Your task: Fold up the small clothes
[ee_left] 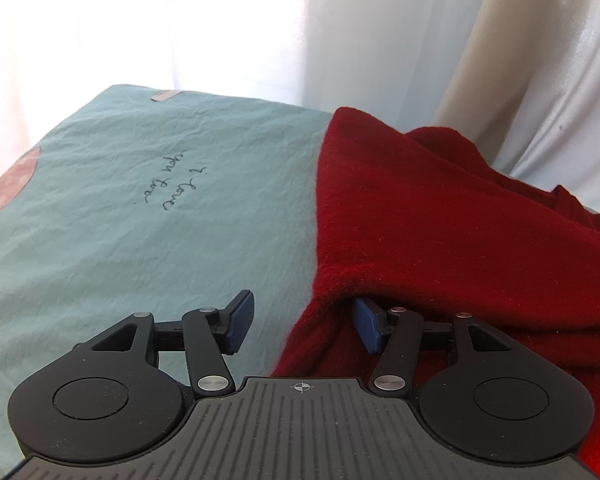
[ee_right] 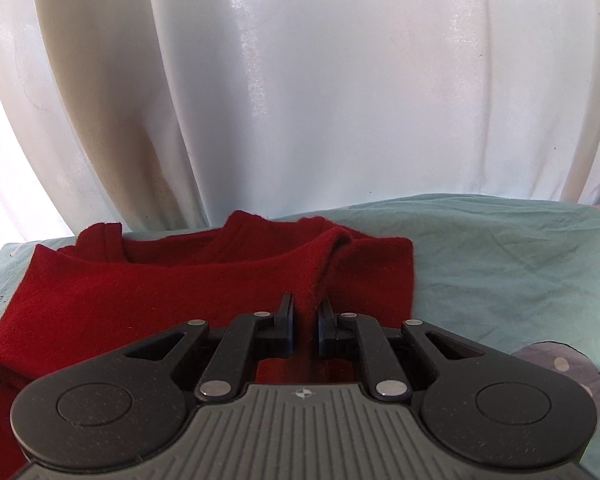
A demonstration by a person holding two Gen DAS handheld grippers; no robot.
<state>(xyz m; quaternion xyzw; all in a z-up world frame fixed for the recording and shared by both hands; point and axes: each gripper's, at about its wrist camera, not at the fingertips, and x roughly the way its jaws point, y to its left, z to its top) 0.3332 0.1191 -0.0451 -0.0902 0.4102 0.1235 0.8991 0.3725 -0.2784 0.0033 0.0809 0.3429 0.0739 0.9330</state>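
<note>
We fold the red sweater [ee_right: 180, 292]: right tongs [ee_right: 305, 330] pinch a ridge of it; left tongs [ee_left: 302, 326] are wide at its edge and must close next.

Backdrop is all white curtain [ee_right: 300, 80], hanging in soft vertical folds across the top half of both views, with strong daylight blowing out the upper left of the left wrist view. Below it is a wrinkled pale teal sheet [ee_left: 100, 220] with handwritten script [ee_left: 176, 180] (reads something like "I love you") and a pink polka-dot patch [ee_left: 8, 184] at the left edge.
</note>
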